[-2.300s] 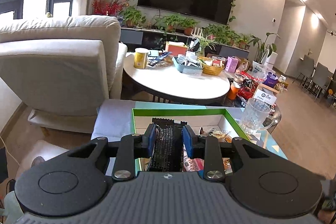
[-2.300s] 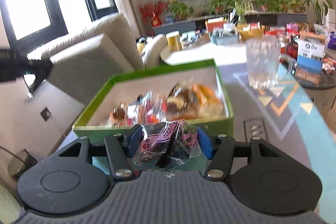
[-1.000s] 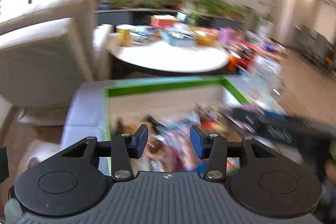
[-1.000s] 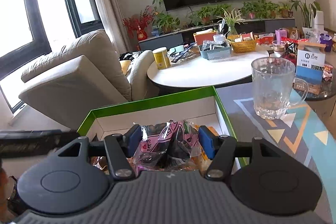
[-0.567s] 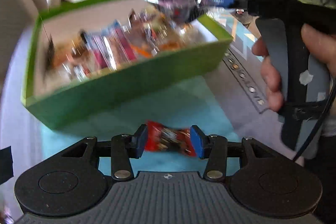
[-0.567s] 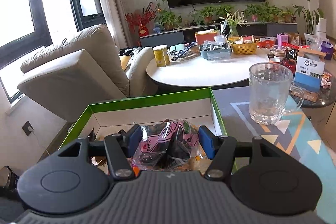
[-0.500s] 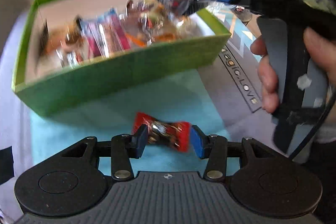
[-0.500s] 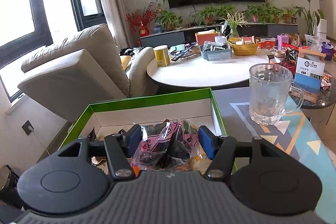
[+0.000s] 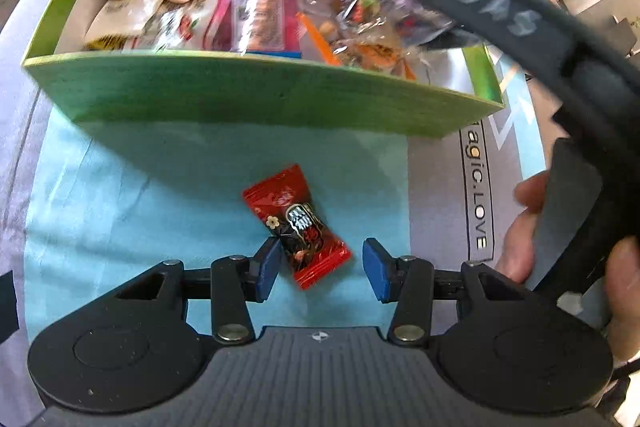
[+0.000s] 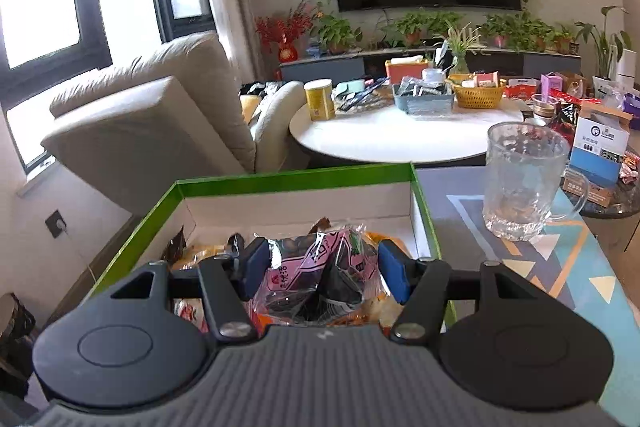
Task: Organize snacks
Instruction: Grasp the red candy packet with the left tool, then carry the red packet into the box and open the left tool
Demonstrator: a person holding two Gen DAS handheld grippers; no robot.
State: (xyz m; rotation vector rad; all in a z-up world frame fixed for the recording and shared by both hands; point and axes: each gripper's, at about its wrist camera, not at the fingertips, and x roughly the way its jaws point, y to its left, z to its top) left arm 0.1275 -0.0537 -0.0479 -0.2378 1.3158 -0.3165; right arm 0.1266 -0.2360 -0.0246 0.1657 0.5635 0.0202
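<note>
A green box (image 9: 256,95) with white inside walls holds several wrapped snacks. A red candy wrapper (image 9: 298,225) lies on the blue mat in front of the box. My left gripper (image 9: 320,271) is open and points down, its fingers on either side of the wrapper's near end. My right gripper (image 10: 322,273) is shut on a pink and black snack packet (image 10: 320,277) and holds it over the box (image 10: 292,179). The right gripper's body (image 9: 520,27) shows in the left wrist view over the box's right side.
A glass mug (image 10: 524,183) stands on the mat right of the box. A round white table (image 10: 400,139) with a yellow can, baskets and packets lies beyond. A beige armchair (image 10: 152,123) is at the left. A boxed item (image 10: 598,147) sits at the far right.
My left gripper let go of a dark packet in the box, swung down to the mat and settled over the red wrapper. My right gripper kept hold of the pink packet above the box.
</note>
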